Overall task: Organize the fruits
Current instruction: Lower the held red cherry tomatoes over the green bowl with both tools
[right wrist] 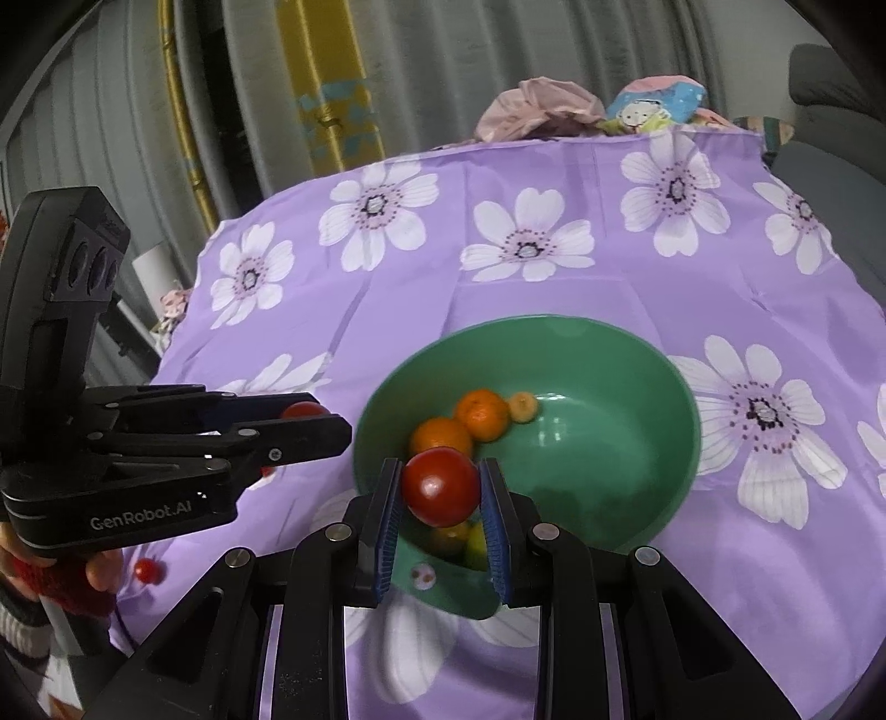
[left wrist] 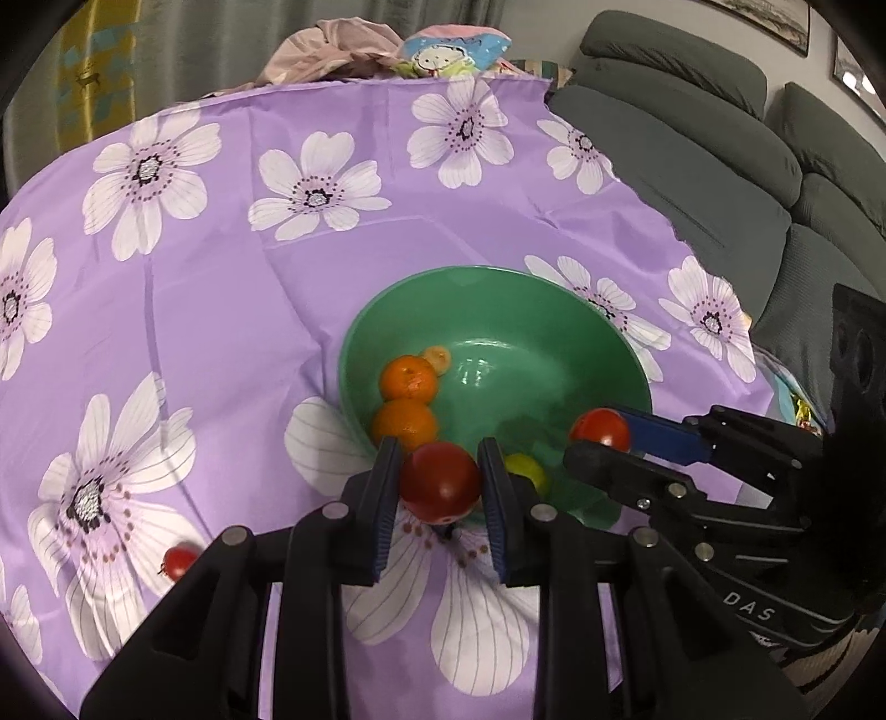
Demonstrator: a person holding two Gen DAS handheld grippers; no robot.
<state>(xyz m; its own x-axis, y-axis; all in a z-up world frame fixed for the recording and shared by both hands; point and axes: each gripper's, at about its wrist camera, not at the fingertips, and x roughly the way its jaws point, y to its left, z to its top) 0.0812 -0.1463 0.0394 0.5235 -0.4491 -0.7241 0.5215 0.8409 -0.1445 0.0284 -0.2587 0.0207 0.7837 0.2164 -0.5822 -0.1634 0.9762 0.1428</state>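
Observation:
My left gripper is shut on a red tomato, held just above the near rim of a green bowl. From the right, my right gripper reaches over the bowl, shut on a second red tomato. In the right wrist view that tomato sits between the blue pads above the bowl. The left gripper is at the left. Inside the bowl lie two oranges, a small yellowish fruit and a yellow-green fruit.
A purple cloth with white flowers covers the table. A small cherry tomato lies on it at the near left, also seen as a cherry tomato. A grey sofa stands to the right. Bundled clothes sit beyond the far edge.

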